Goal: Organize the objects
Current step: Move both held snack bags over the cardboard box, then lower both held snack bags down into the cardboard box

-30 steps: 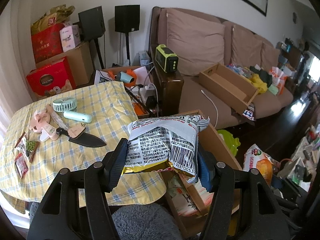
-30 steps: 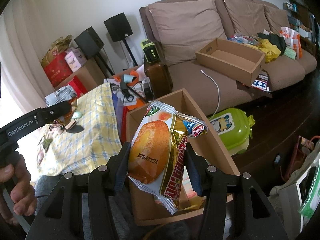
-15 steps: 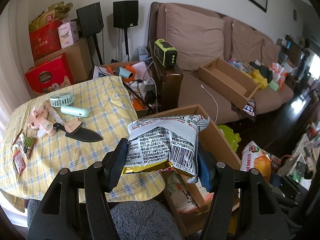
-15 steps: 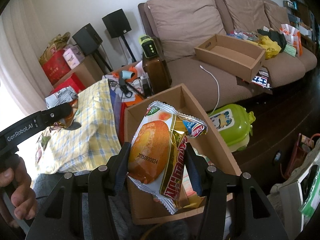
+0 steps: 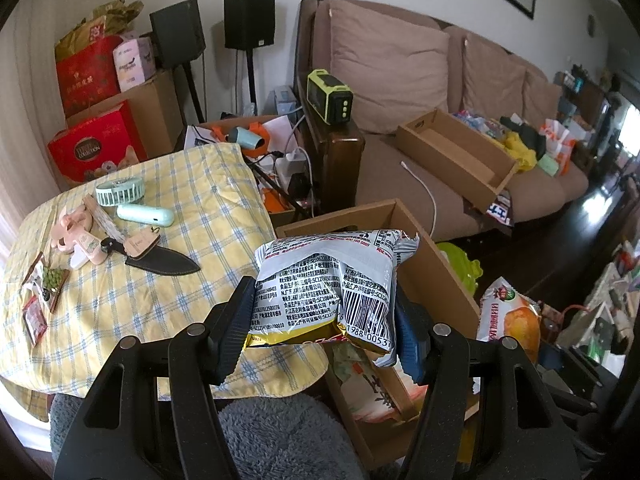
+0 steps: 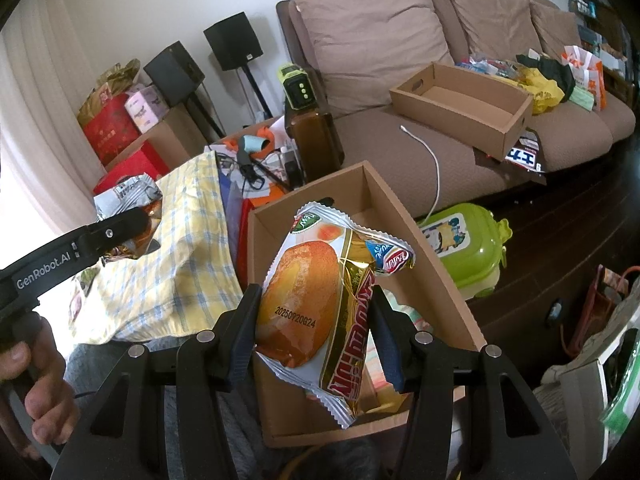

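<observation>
Below us the open cardboard box [image 6: 448, 280] sits beside the checked desk [image 5: 168, 280]. Our left gripper [image 5: 324, 320] fingers clamp the silver snack bag [image 5: 332, 284] between them; our right gripper [image 6: 316, 332] fingers clamp the cake packet [image 6: 320, 304] above the box.

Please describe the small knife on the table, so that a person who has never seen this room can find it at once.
Look at the table covered with a yellow checked cloth, to the left of the brown sofa. Among the small things near its left side lies the knife, just in front of the mint-green hand fan. It alone has a dark pointed blade, with a tan sheath piece at its handle end.
</observation>
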Available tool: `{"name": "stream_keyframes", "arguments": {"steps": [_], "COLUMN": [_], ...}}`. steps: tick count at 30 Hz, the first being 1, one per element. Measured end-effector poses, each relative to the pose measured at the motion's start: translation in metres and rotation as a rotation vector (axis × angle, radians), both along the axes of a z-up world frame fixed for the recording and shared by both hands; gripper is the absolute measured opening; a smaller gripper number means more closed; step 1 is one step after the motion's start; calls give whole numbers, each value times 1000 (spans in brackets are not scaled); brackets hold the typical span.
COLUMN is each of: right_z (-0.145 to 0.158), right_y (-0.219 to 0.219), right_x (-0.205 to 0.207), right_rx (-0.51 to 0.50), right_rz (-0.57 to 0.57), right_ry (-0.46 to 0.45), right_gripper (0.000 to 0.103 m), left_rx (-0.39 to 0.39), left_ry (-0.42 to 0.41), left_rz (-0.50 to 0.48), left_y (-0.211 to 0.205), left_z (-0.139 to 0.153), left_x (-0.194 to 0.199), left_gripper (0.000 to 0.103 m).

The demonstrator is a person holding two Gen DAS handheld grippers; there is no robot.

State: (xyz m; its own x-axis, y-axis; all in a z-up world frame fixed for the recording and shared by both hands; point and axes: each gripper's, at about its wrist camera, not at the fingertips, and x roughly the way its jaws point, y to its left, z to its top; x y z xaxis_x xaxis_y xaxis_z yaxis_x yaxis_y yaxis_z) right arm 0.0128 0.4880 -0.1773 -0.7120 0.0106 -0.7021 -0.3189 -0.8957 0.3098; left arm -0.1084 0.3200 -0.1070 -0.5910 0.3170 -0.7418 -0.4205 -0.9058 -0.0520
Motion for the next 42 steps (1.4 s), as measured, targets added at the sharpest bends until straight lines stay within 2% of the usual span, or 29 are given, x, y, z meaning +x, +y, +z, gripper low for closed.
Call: {"name": "stream_keyframes", "arguments": {"steps": [42], "right_z": [-28], "right_y": [4], "right_x": [-8], "right_rx": [-15], "right_rz": [8], "right_ry": [-82], "right_gripper": [54], "left_rx": [-71], "left_ry": [-59], "left_rz": [-21], "left_y": [20], "left_z": [-43], "left_x": [-13], "left_gripper": [60]}}
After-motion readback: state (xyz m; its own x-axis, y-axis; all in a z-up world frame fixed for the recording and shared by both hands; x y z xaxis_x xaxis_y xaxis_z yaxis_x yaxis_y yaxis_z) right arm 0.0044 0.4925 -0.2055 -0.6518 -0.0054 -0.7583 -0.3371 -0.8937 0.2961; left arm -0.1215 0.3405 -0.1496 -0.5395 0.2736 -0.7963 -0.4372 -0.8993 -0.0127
